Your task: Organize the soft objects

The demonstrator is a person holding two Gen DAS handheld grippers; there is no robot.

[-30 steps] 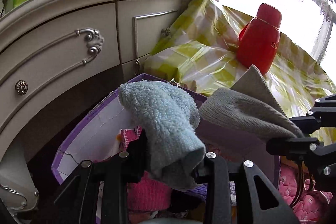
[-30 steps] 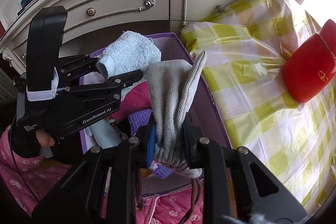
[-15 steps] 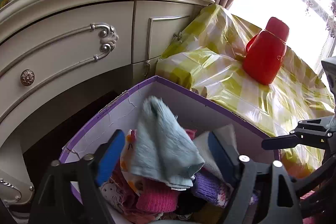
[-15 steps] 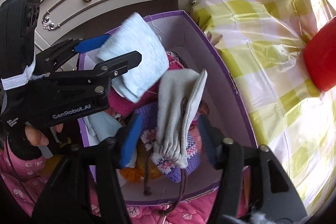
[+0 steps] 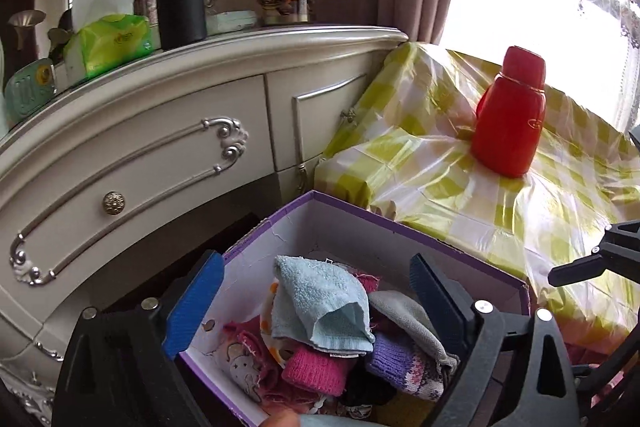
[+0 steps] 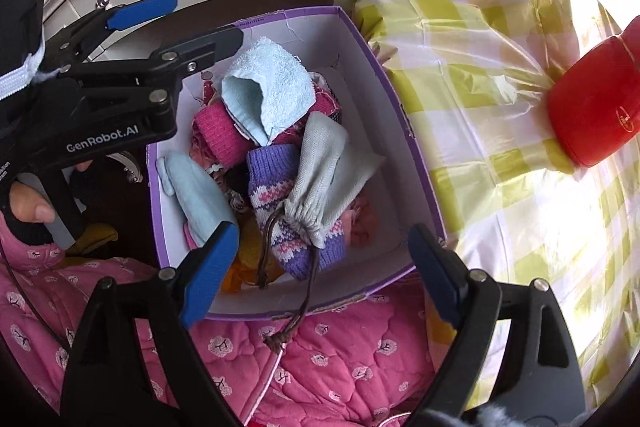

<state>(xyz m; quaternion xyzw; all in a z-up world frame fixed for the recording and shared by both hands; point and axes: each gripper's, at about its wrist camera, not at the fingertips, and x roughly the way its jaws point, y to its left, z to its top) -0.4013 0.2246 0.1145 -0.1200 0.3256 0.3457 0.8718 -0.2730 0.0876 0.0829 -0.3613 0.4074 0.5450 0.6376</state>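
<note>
A purple box (image 5: 360,213) (image 6: 400,115) with white walls holds several soft items. On top of the pile lie a light blue towel (image 5: 320,307) (image 6: 272,87) and a grey drawstring pouch (image 5: 408,319) (image 6: 328,163); the pouch's brown cord hangs over the near rim. My left gripper (image 5: 316,291) (image 6: 192,23) hovers above the towel, its jaws opening, the pads clear of the cloth. My right gripper (image 6: 320,259) (image 5: 588,251) hangs over the pouch end of the box, jaws also opening, touching nothing.
A red bottle (image 5: 510,119) (image 6: 592,99) stands on a surface under a yellow-checked cloth (image 5: 440,167) right of the box. A cream dresser (image 5: 160,147) rises behind, with a tissue pack (image 5: 108,47) and jars on top. A pink quilt (image 6: 340,347) lies in front.
Both grippers went from shut to wide open. The blue towel and the grey pouch dropped out of them into the box. The left gripper rose and tilted up.
</note>
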